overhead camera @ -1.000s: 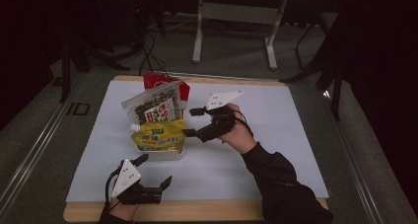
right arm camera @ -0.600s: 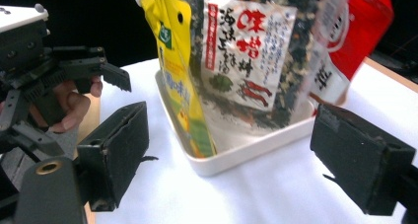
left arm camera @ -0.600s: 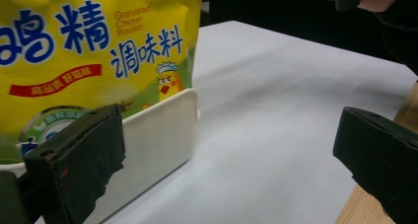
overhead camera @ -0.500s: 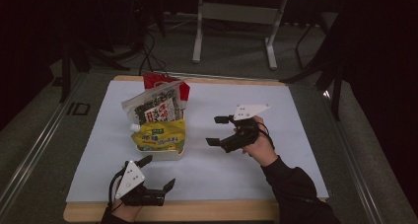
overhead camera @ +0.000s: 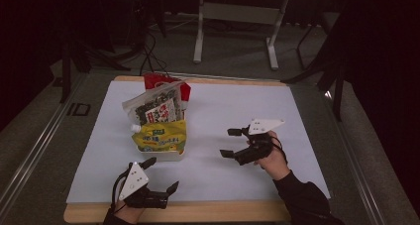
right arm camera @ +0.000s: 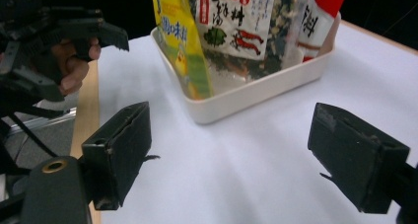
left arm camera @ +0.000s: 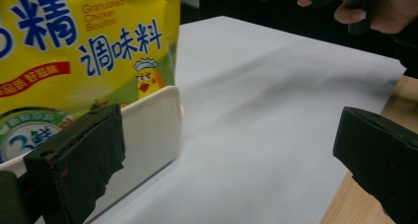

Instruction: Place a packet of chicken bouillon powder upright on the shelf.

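Yellow bouillon pouch (overhead camera: 161, 136) upright at near end of white tray (overhead camera: 171, 157), seaweed packet (overhead camera: 156, 108) behind

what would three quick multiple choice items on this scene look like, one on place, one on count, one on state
1. Where does the yellow bouillon pouch stand?
A. flat on the white sheet
B. in the white tray, at the end nearest the person
C. between the right tongs' jaws

2. How many packets are in the tray?
A. one
B. three
C. five

3. How do the right tongs stand?
A. open and holding nothing
B. shut on the yellow pouch
C. shut on the tray's rim

Answers
1. B: the high view shows the yellow pouch upright in the tray, in front of the other packets.
2. B: the yellow pouch, the clear seaweed packet and the red packet behind it.
3. A: the right gripper view shows the jaws wide apart over the bare white sheet.
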Demonstrator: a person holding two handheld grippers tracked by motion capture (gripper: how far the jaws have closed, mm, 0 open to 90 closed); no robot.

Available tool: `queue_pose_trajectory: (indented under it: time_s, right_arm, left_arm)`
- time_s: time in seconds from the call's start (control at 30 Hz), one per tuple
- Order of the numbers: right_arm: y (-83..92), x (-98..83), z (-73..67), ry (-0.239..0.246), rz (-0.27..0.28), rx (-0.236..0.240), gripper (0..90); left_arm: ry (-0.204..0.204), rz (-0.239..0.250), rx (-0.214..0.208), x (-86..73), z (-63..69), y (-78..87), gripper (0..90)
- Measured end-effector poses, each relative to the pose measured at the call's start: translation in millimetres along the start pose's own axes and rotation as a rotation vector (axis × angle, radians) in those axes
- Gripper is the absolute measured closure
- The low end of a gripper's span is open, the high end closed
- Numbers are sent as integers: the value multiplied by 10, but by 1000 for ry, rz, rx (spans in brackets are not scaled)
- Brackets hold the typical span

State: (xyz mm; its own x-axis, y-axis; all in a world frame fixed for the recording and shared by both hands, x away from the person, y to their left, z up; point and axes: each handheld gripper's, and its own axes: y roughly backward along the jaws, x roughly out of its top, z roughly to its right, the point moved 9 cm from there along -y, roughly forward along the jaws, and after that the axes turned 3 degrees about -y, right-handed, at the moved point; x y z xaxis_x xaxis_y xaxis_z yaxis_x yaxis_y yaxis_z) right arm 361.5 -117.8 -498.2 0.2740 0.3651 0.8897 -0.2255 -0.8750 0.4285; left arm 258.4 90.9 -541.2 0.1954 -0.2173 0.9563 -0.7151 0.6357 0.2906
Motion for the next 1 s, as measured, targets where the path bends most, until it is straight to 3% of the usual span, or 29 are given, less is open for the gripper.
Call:
queue_pose_trajectory:
  time_s: [0.27,0.77,1.0]
  right_arm:
    - [42,-226,24,-1,-20,-41,181]
    - [156,-586,-4,-21,-52,-45,142]
    - [238,-773,9,-25,-77,-82,137]
  left_arm:
    - [-5,-8,-16,-11,30,-13,5]
    - [-8,-17,-41,-32,82,-36,5]
    - [-13,-27,-49,-57,99,-52,5]
